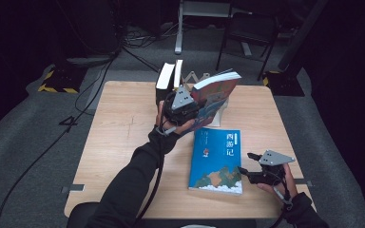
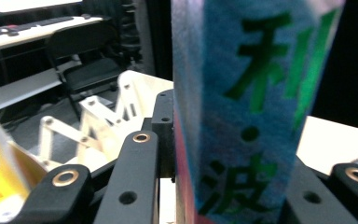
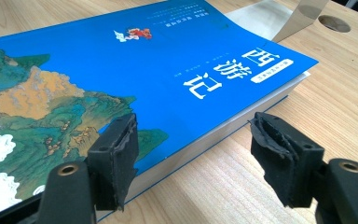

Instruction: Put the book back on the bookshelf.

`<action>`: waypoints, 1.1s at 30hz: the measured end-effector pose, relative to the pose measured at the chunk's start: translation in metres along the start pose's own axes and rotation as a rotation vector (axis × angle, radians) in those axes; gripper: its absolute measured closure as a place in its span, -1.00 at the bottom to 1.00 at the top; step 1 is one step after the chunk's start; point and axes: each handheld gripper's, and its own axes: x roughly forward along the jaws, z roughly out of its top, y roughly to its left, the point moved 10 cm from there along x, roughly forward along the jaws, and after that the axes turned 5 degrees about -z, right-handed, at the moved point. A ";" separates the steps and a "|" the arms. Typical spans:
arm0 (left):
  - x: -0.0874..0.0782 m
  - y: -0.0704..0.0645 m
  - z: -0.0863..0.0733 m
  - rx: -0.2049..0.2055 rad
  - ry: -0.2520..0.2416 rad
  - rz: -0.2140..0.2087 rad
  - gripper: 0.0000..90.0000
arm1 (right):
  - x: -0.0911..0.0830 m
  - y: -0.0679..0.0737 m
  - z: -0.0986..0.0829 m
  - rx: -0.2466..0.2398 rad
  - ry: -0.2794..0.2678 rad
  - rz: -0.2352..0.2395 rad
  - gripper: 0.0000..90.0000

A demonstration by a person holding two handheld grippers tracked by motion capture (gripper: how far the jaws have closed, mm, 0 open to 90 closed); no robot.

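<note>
Wooden desk [image 1: 123,142] in a dark room, chair [image 1: 247,33] behind. Left gripper [image 1: 186,108] clenched on a colourful book [image 1: 215,97], held tilted above the far edge beside two upright books [image 1: 169,78] and a white rack [image 2: 100,123]. Blue book [image 1: 217,160] flat near the front right corner. Right gripper [image 1: 248,172], jaws spread, at its right edge, lower corner between them.

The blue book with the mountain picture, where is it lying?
The blue book lies flat on the table's right half, beside the right gripper.
</note>
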 end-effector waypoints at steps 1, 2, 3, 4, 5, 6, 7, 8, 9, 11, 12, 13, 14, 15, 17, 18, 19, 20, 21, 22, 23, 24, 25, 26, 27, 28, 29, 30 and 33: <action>-0.001 0.003 0.000 -0.007 -0.001 0.009 0.64 | 0.000 0.000 0.000 -0.001 0.001 -0.001 -0.28; -0.002 0.006 0.000 -0.009 0.001 0.021 0.64 | 0.000 0.000 0.000 -0.002 0.001 -0.002 -0.28; -0.003 0.009 0.000 -0.011 0.002 0.033 0.64 | 0.000 0.000 0.000 -0.002 0.000 -0.001 -0.28; -0.003 0.012 0.000 -0.015 0.003 0.043 0.64 | 0.000 0.000 0.000 -0.002 0.000 0.000 -0.28; -0.004 0.014 0.000 -0.017 0.005 0.055 0.64 | 0.000 0.000 0.000 -0.002 0.001 -0.002 -0.28; -0.004 0.017 -0.001 -0.026 0.005 0.069 0.64 | 0.000 0.000 0.000 -0.001 0.001 -0.001 -0.28; -0.004 0.020 -0.001 -0.031 0.004 0.076 0.64 | 0.001 0.000 0.000 0.000 0.002 0.000 -0.28; -0.004 0.022 -0.002 -0.034 0.005 0.085 0.64 | 0.001 0.000 0.000 -0.002 0.002 -0.002 -0.28; -0.004 0.024 -0.002 -0.039 0.006 0.090 0.64 | 0.001 0.000 0.000 -0.003 0.003 -0.002 -0.28; -0.004 0.029 -0.004 -0.049 0.007 0.106 0.64 | 0.001 0.001 0.000 -0.004 0.003 -0.001 -0.28; -0.004 0.032 -0.005 -0.052 0.010 0.124 0.64 | 0.001 0.001 -0.001 -0.005 0.005 0.000 -0.28; -0.004 0.034 -0.005 -0.059 0.008 0.131 0.64 | 0.001 0.001 -0.001 -0.005 0.004 0.000 -0.28; -0.004 0.036 -0.006 -0.060 0.010 0.142 0.64 | 0.001 0.001 -0.001 -0.004 0.005 0.000 -0.28; -0.004 0.039 -0.006 -0.064 0.012 0.156 0.64 | 0.001 0.001 -0.001 -0.005 0.005 0.001 -0.28; -0.004 0.043 -0.008 -0.069 0.014 0.167 0.64 | 0.001 0.000 -0.001 -0.005 0.003 -0.001 -0.28; -0.003 0.045 -0.009 -0.074 0.013 0.174 0.64 | 0.001 0.000 -0.001 -0.004 0.003 -0.001 -0.28; -0.002 0.047 -0.011 -0.079 0.016 0.185 0.64 | 0.001 0.000 -0.001 -0.005 0.004 -0.002 -0.28; -0.002 0.049 -0.013 -0.084 0.021 0.200 0.64 | 0.001 0.000 -0.001 -0.005 0.003 -0.001 -0.28; 0.000 0.051 -0.015 -0.087 0.019 0.211 0.64 | 0.001 0.000 -0.001 -0.004 0.003 0.000 -0.28; 0.001 0.052 -0.018 -0.087 0.022 0.219 0.64 | 0.001 0.000 -0.001 -0.007 0.006 0.000 -0.28; 0.002 0.052 -0.020 -0.081 0.026 0.226 0.64 | 0.001 0.000 -0.001 -0.007 0.006 0.000 -0.28; 0.003 0.053 -0.025 -0.092 0.027 0.233 0.64 | 0.001 0.001 -0.001 -0.006 0.006 0.001 -0.28; 0.004 0.054 -0.028 -0.097 0.025 0.233 0.64 | 0.001 0.001 -0.001 -0.007 0.006 0.002 -0.28; 0.005 0.054 -0.030 -0.100 0.029 0.237 0.64 | 0.001 0.001 -0.001 -0.008 0.005 0.000 -0.28; 0.006 0.053 -0.034 -0.105 0.032 0.238 0.64 | 0.001 0.001 -0.001 -0.009 0.006 0.000 -0.28; 0.007 0.053 -0.036 -0.106 0.034 0.238 0.64 | 0.001 0.001 -0.002 -0.006 0.006 0.002 -0.28; 0.009 0.053 -0.038 -0.108 0.039 0.243 0.64 | 0.001 0.000 -0.002 -0.005 0.005 0.002 -0.28; 0.010 0.053 -0.042 -0.109 0.044 0.249 0.64 | 0.001 0.000 -0.002 -0.007 0.007 -0.001 -0.28; 0.013 0.054 -0.047 -0.122 0.044 0.260 0.64 | 0.001 0.001 -0.001 -0.011 0.003 0.001 -0.28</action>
